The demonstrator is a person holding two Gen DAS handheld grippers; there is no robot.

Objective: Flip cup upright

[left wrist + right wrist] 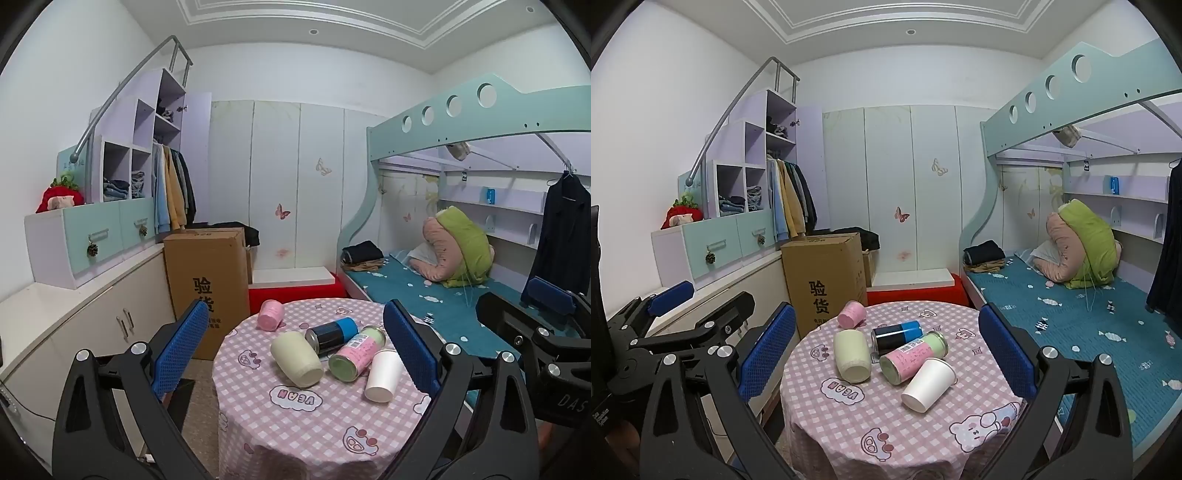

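Five containers lie on their sides on one round table; listed largest thing first.

Bunk bed [1071, 295]: teal mattress, right of the table, with folded clothes and a rolled quilt on it.
Cardboard box [827, 280]: stands on the floor behind the table's left edge.
Table [849, 424]: round, under a pink checked cloth with cartoon prints.
Left gripper [295, 347]: blue-padded fingers spread wide, holding nothing, raised short of the table.
Right gripper [886, 350]: fingers likewise spread wide and empty, short of the table.
Cream cup [851, 355]: on its side, left of the cluster, one round end towards the cameras.
Pink-and-green can [911, 356]: on its side, its end touching the white cup.
Black-and-blue can [896, 336]: on its side behind the pink-and-green can.
White paper cup [929, 378]: on its side at the near right.
Pink cup [852, 314]: on its side at the far left edge, apart from the rest.
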